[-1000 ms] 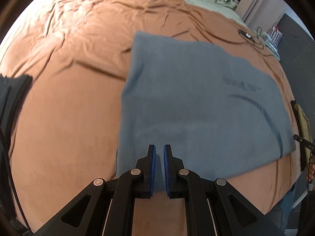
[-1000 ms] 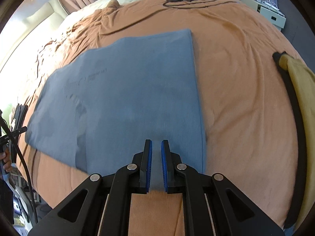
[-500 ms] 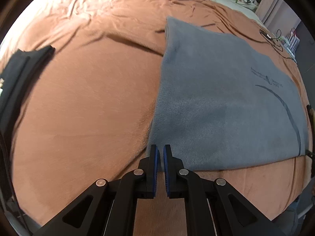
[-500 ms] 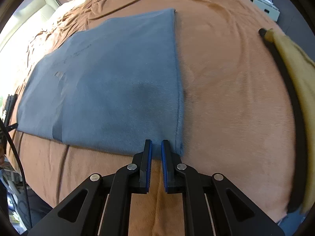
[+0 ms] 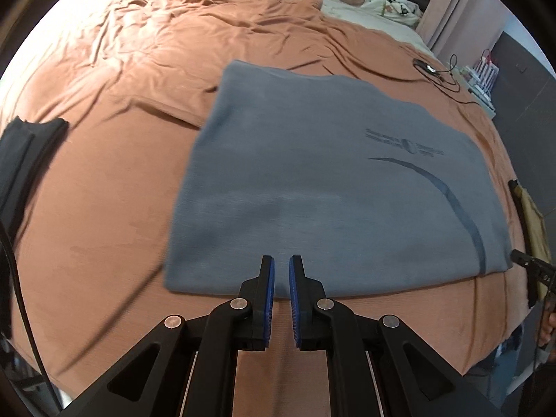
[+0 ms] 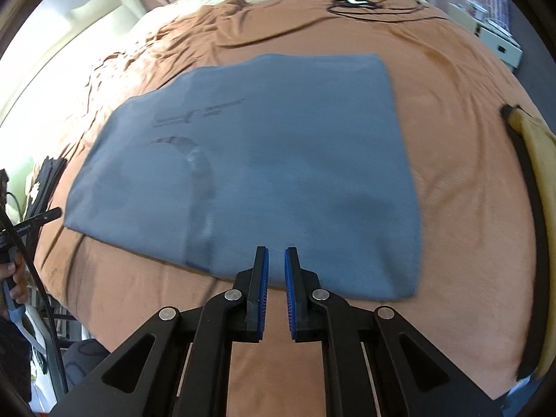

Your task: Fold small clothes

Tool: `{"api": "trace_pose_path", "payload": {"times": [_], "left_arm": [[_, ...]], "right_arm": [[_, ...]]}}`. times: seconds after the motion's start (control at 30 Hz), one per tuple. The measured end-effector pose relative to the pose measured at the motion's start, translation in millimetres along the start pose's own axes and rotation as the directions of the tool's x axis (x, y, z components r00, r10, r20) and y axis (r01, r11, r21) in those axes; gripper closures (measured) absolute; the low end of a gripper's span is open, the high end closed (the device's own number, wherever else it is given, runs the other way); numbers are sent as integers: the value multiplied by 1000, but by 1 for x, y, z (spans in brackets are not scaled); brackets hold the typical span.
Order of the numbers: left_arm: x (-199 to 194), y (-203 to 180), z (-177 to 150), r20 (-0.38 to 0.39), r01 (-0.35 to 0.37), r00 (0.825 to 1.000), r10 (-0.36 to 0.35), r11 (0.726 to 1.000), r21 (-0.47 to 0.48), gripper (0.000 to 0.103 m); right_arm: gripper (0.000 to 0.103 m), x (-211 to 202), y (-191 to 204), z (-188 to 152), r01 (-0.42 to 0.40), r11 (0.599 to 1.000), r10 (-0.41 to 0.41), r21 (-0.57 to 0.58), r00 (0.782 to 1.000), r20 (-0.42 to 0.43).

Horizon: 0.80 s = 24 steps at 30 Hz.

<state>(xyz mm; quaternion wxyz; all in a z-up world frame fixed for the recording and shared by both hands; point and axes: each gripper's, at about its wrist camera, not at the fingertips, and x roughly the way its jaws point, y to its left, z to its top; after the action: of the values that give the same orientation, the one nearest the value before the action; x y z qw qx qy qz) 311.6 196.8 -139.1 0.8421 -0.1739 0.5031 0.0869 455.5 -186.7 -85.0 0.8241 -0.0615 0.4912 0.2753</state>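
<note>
Grey garment (image 5: 333,187) lies flat, folded to a rectangle, on the rust-brown bedspread (image 5: 104,180); dark printed mark faces up; left gripper (image 5: 281,285) and right gripper (image 6: 276,278) hover above its near edge; both jaws narrow, nearly closed, gripping nothing.

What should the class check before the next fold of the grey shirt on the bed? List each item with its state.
1. Grey shirt lies flat on the brown bedspread: ok.
2. Left gripper shut, nothing between its fingers: ok.
3. Right gripper shut, empty: ok.
4. Near edge of the shirt free of other things: ok.
5. Black garment and yellow garment lie apart from the shirt: ok.
6. Layers underneath lined up: cannot tell.
</note>
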Motion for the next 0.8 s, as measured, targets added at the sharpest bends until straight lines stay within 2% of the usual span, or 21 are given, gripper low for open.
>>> {"api": "trace_pose_path", "payload": {"times": [0.3,0.5,0.57,0.7,0.8], "left_arm": [[32,-20,-8,-43,63,997,-63,998,-8,94],[52,-12,-21,-89,64,994,-66,998,-27,94],[52,-9,-24,-90,83,992,-85,996,-25,94],[43,-5,-22,-87,109,990,-112,993,-45,94],[36,-7,-17,-66,127,989,-129,991,-44,94]], "right_arm": [[96,40,20,14,-13,997,9,-70,998,-57],[96,72,25,9,-9,997,-2,-82,992,-126],[96,79,24,8,-15,997,3,-76,988,-153],[96,73,22,18,-47,998,39,-44,986,-164],[96,66,35,24,-81,994,69,-73,987,-147]]}}
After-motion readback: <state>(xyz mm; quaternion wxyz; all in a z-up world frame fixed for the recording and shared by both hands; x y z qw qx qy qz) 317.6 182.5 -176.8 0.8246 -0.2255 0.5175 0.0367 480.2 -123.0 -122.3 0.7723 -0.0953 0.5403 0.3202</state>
